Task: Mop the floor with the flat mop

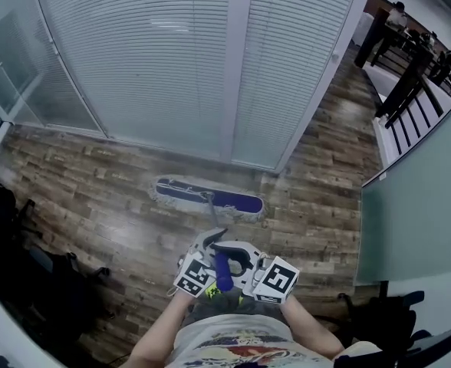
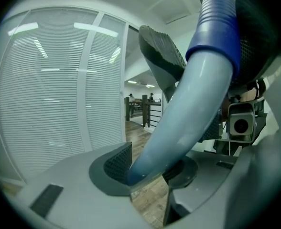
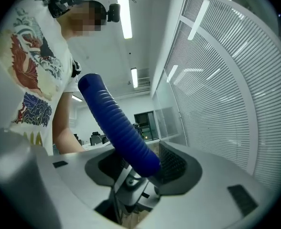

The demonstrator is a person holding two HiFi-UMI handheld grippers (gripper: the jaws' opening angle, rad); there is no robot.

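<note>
Flat mop (image 1: 209,198) lies on the wood floor (image 1: 95,198), its head near the foot of the blind-covered glass wall (image 1: 172,60), with bare boards on either side. Dark chairs (image 1: 34,282) crowd the lower left, and a frosted partition (image 1: 409,213) closes off the right. My left gripper (image 2: 150,167) is clamped on the pale pole (image 2: 193,109). My right gripper (image 3: 138,163) is clamped on the ribbed blue grip (image 3: 116,123). In the head view I can barely trace the thin pole.
</note>
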